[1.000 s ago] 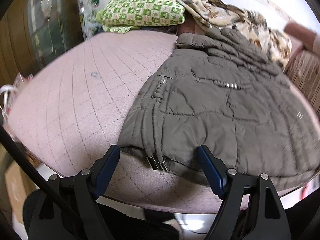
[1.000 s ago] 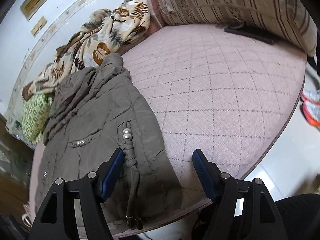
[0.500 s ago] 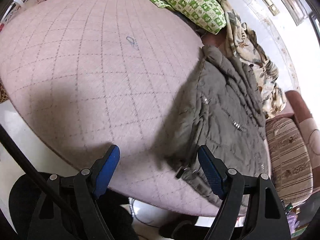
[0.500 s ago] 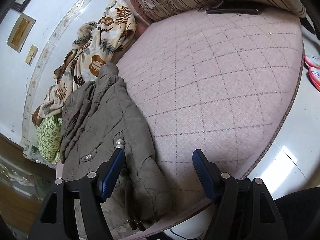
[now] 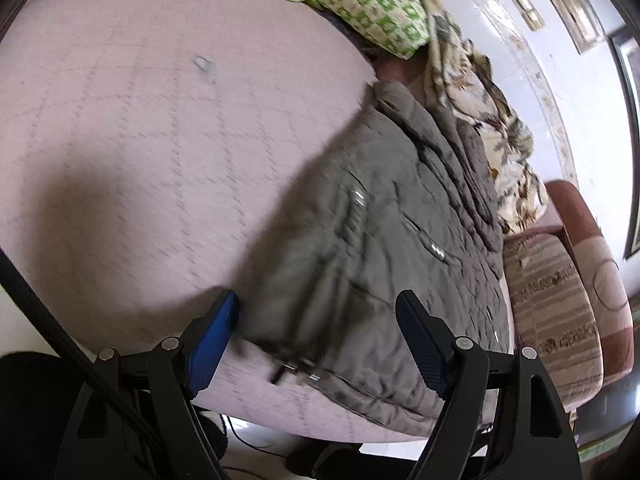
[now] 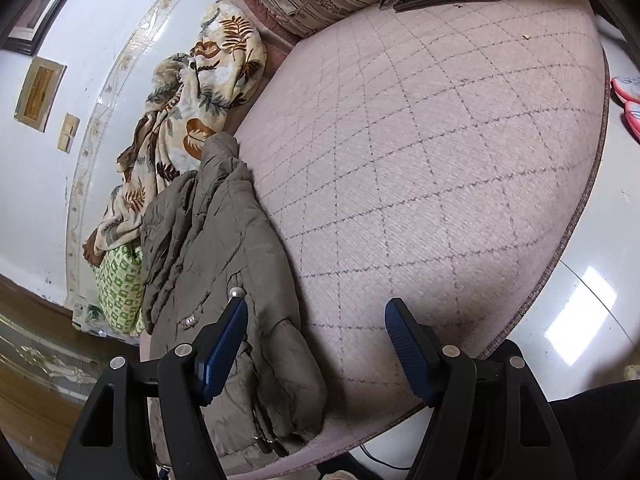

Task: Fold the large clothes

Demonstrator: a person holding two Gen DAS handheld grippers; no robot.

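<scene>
We see a leaf-print blanket (image 6: 192, 92) bunched against the wall, a green checked pillow (image 5: 360, 0) beside it, and a striped cushion (image 5: 552, 312).

Left gripper (image 5: 318, 310): jaws wide apart, nothing between blue pads (image 5: 212, 344), pointing obliquely downward. Right gripper (image 6: 316, 318): jaws wide apart, nothing clamped, pointing obliquely downward. Dark-clothed leg at frame bottom.

Each hand-held gripper (image 5: 318, 320) (image 6: 316, 324) has black arms, blue ribbed pads, silver screws
</scene>
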